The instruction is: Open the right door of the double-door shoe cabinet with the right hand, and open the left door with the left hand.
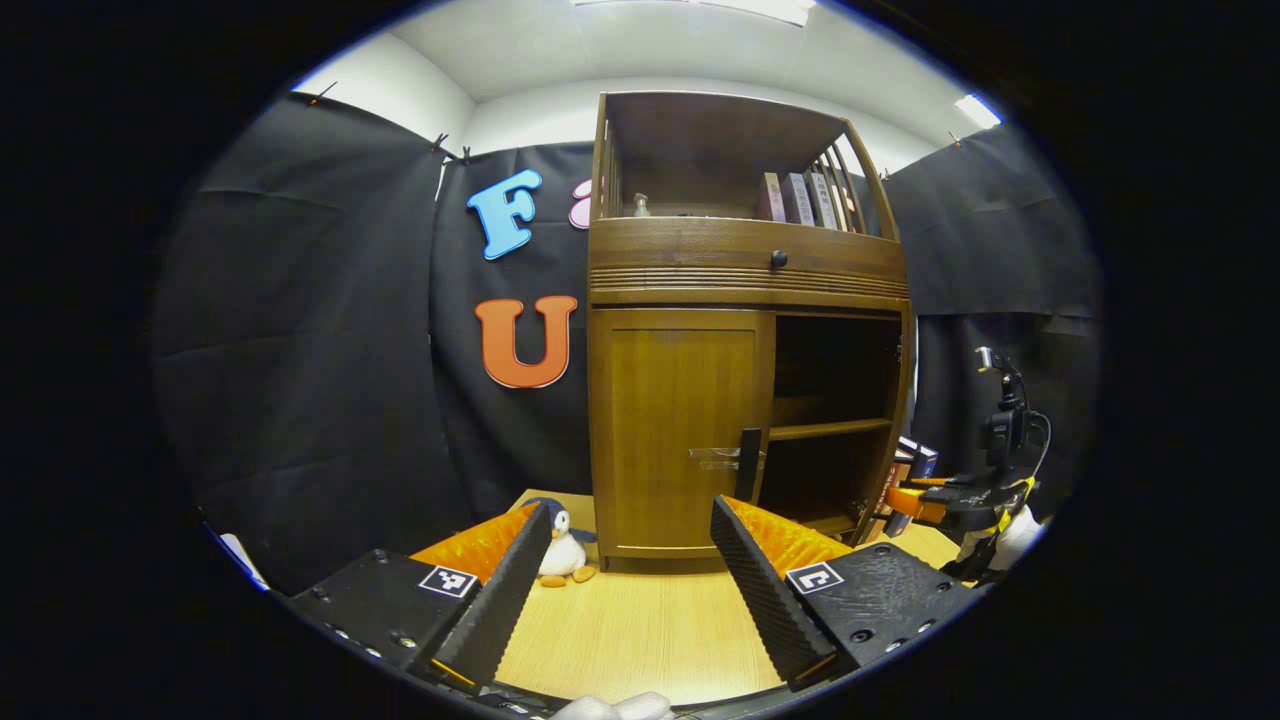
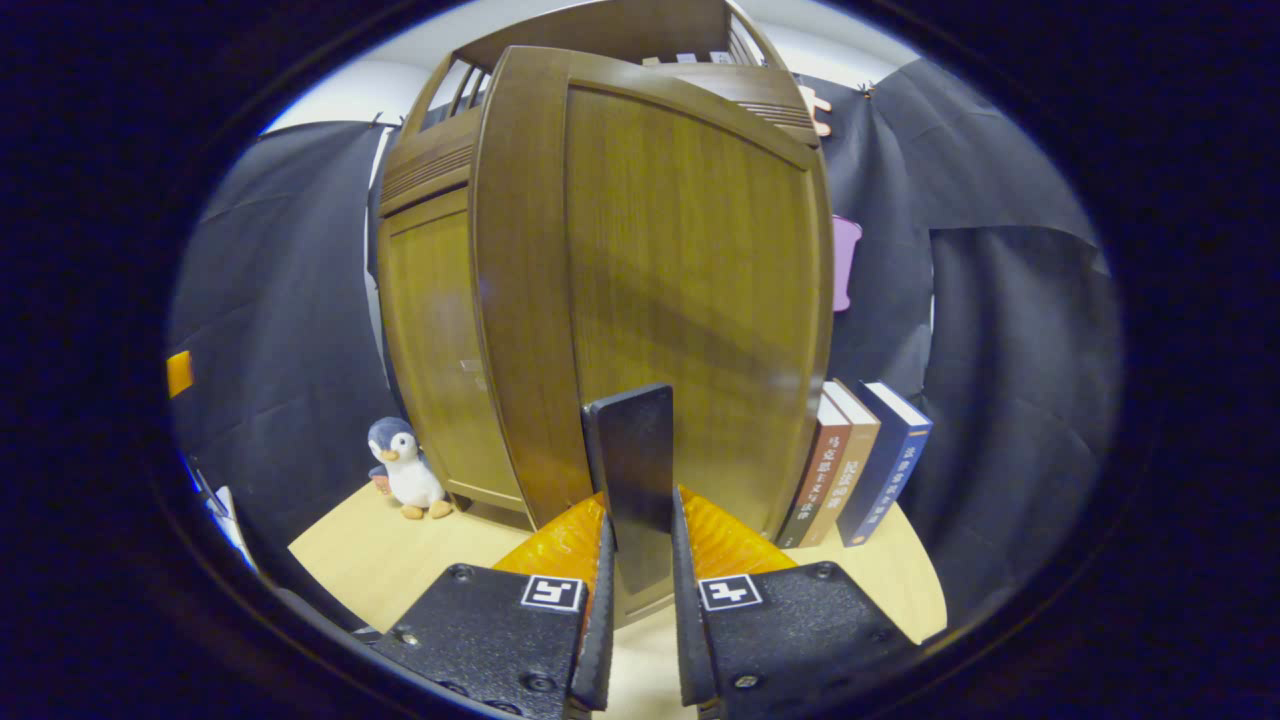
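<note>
wooden brown double-door shoe cabinet (image 1: 745, 330) is standing at 12 o'clock on the pale table (image 1: 640, 630). its right door (image 2: 660, 290) is swinging open, the right gripper (image 2: 640, 570) pinching the flat dark handle (image 2: 632, 470) narrowly. the left gripper (image 1: 630, 560) is hovering with jaws spread wide and empty, facing the closed left door (image 1: 675, 430). its handle (image 1: 728, 457) at 1 o'clock looks like thin metal, probably slippery; the stiff, light panel should be pulled there, far from the hinge.

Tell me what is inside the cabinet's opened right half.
Inside the opened right half one wooden shelf crosses the middle. The spaces above and below it are dark; no shoes are visible, though the shadowed back corners cannot be checked.
</note>
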